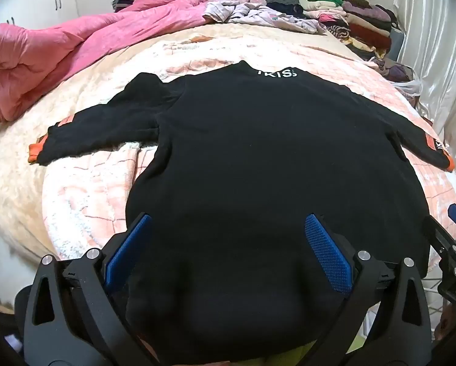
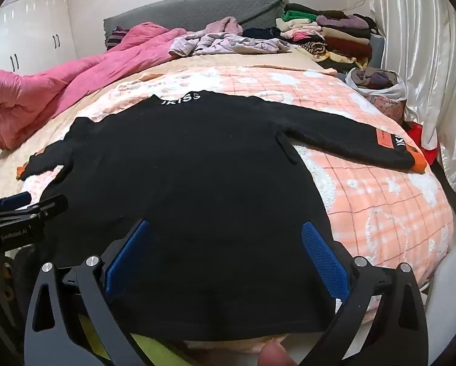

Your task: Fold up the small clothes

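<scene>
A small black sweater (image 1: pixel 258 152) with white lettering at the collar and orange cuffs lies flat, back up, on the bed, both sleeves spread out to the sides; it shows too in the right wrist view (image 2: pixel 191 167). My left gripper (image 1: pixel 228 235) hovers wide open above the hem's left part, blue pads apart, nothing between them. My right gripper (image 2: pixel 226 238) is wide open over the hem's right part. The left gripper's tip (image 2: pixel 20 204) shows at the left edge of the right wrist view, and the right gripper's tip (image 1: pixel 453 231) at the right edge of the left wrist view.
The bed's peach checked blanket (image 2: pixel 380 198) lies under the sweater. A pink quilt (image 1: pixel 60 58) is bunched at the far left. Loose lilac clothes (image 1: pixel 258 15) and stacks of folded clothes (image 1: pixel 350 18) sit at the head. A bag of clothes (image 2: pixel 377 82) and white curtain (image 2: pixel 426 61) lie right.
</scene>
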Motion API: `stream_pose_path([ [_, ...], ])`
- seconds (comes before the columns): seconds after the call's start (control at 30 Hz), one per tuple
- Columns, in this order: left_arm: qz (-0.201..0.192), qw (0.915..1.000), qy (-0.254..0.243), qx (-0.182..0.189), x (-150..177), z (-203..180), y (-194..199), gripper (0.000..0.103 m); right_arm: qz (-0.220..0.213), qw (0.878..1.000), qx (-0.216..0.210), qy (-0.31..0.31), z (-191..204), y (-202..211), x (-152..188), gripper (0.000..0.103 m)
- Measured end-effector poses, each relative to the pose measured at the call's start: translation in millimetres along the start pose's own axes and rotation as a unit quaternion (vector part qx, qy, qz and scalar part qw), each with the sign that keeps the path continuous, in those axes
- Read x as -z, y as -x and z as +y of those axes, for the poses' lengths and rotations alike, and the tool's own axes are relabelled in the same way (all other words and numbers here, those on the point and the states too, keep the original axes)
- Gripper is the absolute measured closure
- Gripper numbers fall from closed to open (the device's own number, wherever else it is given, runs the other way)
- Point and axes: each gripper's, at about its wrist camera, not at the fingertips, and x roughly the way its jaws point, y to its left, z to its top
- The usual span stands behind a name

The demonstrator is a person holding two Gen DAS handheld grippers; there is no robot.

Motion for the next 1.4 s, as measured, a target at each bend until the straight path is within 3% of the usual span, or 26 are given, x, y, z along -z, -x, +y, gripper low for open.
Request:
stream_pose_path([
  [1.4,-0.016,0.9999,-0.003,0.000,-1,-3,8,0.009,-0.002,1.000,-0.006,0.012,10,-2,0,0.004],
])
